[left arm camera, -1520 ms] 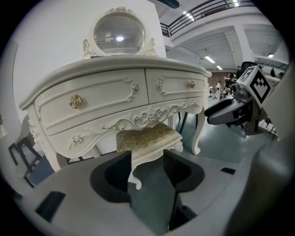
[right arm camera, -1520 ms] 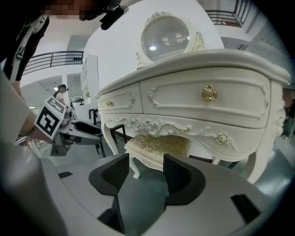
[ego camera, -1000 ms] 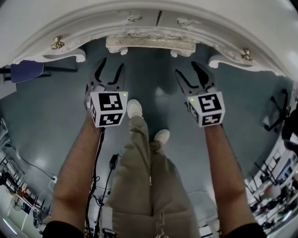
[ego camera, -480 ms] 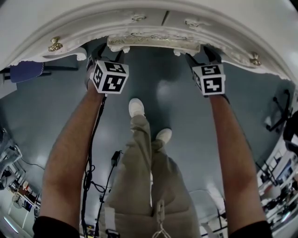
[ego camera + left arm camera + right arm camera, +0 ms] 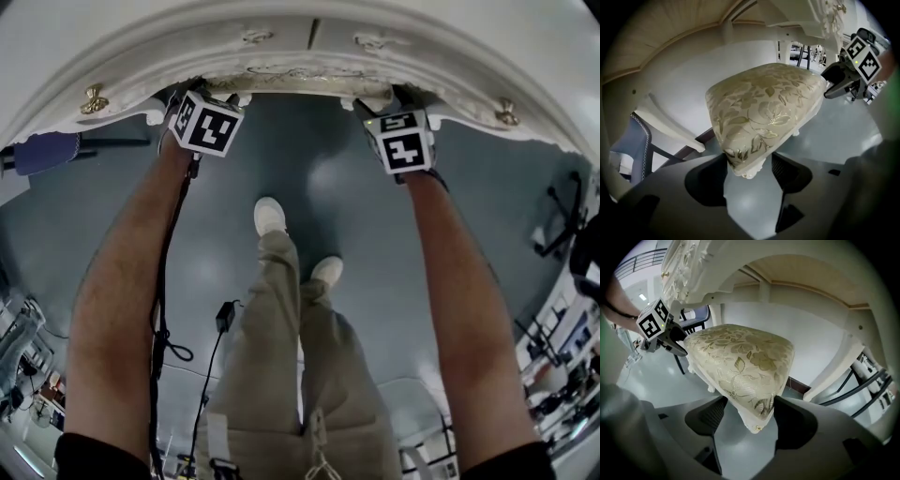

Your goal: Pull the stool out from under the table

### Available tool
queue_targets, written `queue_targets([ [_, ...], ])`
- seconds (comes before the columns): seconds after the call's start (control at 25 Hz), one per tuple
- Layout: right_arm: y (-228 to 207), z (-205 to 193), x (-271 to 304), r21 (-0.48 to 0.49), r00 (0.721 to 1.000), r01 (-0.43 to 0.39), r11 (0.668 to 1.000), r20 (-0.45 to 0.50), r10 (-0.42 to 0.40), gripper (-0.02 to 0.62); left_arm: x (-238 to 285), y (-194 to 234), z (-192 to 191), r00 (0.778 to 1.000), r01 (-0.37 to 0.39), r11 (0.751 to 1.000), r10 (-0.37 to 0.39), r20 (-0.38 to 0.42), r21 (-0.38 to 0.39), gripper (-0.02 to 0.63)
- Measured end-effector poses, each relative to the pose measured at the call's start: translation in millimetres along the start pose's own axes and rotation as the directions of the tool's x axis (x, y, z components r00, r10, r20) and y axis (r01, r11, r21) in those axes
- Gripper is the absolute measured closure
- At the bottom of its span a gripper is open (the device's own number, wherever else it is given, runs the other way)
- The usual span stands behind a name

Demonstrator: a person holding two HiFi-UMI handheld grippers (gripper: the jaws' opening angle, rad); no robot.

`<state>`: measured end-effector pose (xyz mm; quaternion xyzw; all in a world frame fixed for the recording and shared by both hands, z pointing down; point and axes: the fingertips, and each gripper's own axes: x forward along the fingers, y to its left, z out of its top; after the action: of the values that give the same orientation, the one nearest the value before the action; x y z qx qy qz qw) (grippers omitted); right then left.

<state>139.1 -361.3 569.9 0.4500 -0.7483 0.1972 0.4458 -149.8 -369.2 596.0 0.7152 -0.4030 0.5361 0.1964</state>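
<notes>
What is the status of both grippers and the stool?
Left gripper, right gripper: jaws just opened wider, each open around a stool corner. Stool under table, not pulled. No blocker seen.

The person wears khaki trousers (image 5: 281, 375), white shoes (image 5: 270, 217) and black sleeves (image 5: 89, 457). The left gripper (image 5: 749, 165) and right gripper (image 5: 744, 411) carry white cubes (image 5: 208, 125) with black square markers above dark jaws. A black cable (image 5: 159, 300) trails from the left one.

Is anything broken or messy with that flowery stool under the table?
No, nothing stands out. The stool sits tucked under the white table. Its flowery cushion looks whole, with no tear or stain, and nothing is spilled on the floor.
</notes>
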Motion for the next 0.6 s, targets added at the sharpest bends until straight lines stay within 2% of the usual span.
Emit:
queue_targets([
  [0.16,11.6,-15.9,-14.9,0.065,1.0,-0.027,0.998,0.017,0.026,0.285,-7.5,-8.4,-7.3,1.0,-0.014,1.0,0.014,-0.004,0.021,0.327],
  [0.36,8.2,-46.1,-26.2,-0.034,0.998,-0.029,0.999,-0.053,0.027,0.281,-28.5,-51.9,-40.4,0.999,0.035,0.997,-0.035,-0.015,0.062,0.327],
  [0.52,4.6,-44.2,-22.4,-0.123,0.994,-0.055,0.991,-0.098,0.043,0.235,-26.0,-51.5,-40.8,0.999,0.029,1.0,-0.029,-0.031,0.004,0.308],
  [0.6,7.8,-41.4,-18.2,-0.13,0.992,-0.067,0.989,-0.112,0.052,0.217,-20.8,-52.0,-37.1,0.996,0.059,0.998,-0.056,-0.074,0.028,0.304],
])
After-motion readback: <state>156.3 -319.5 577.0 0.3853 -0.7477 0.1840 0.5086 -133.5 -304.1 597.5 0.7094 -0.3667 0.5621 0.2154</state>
